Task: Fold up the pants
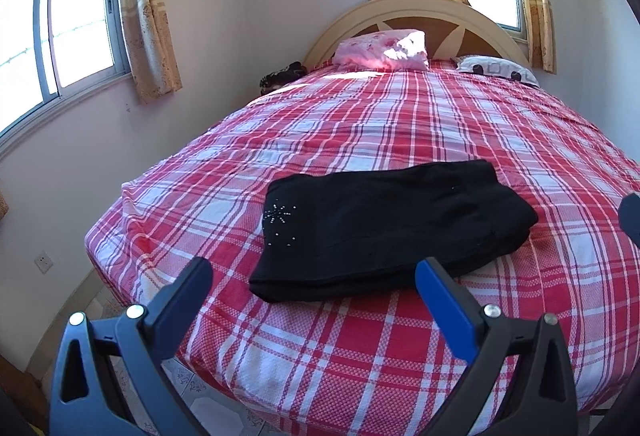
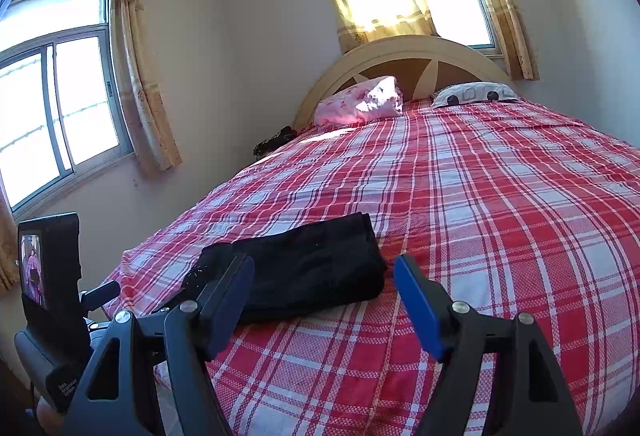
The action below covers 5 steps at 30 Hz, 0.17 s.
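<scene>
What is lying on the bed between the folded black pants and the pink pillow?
Nothing: only bare red plaid sheet lies between the black pants and the pink pillow. Both wrist views show it.

Dark bundle [image 1: 282, 75] beside pink pillow [image 1: 382, 49] unidentifiable, left gripper [image 2: 60, 316] screen too small to read

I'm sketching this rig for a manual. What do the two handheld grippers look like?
Both match: the left gripper and right gripper have dark, angular plastic linkages with triangular cutouts and silver pivot bolts, and flat blue pads on the fingers. A small screen shows on the left unit.
</scene>
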Motion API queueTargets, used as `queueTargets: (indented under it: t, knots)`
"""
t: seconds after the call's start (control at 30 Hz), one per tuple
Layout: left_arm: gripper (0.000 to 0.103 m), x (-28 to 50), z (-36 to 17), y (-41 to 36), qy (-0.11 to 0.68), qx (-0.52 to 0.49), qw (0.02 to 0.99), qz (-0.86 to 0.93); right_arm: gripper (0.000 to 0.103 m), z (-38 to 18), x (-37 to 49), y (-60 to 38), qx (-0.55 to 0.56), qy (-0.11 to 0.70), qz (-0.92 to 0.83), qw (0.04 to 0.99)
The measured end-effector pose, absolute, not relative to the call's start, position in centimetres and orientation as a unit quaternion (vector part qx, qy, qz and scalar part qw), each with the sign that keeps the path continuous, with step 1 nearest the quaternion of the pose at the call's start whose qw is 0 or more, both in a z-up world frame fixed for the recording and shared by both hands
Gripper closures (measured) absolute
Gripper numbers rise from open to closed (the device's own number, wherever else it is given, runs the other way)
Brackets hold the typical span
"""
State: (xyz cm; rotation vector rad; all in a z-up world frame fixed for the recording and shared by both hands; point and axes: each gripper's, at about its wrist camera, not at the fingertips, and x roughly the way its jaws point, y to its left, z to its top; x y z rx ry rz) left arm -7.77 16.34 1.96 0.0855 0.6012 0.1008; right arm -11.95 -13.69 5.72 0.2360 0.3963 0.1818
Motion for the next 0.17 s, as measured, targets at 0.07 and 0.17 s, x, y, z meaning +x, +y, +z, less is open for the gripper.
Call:
queueTargets:
  t: [0.07,0.17]
  knots:
    - [0.000,-7.70,1.78,16.32,0.299,0.043,0.952,0.051,0.029,5.71,-11.95,-13.70,0.116,0.196,0.089,0.970]
    - [0.000,-7.56,1.62,16.46,0.302,0.042,0.951,0.055,0.029,5.76,-11.96,-13.72,0.118,0.197,0.088,0.969]
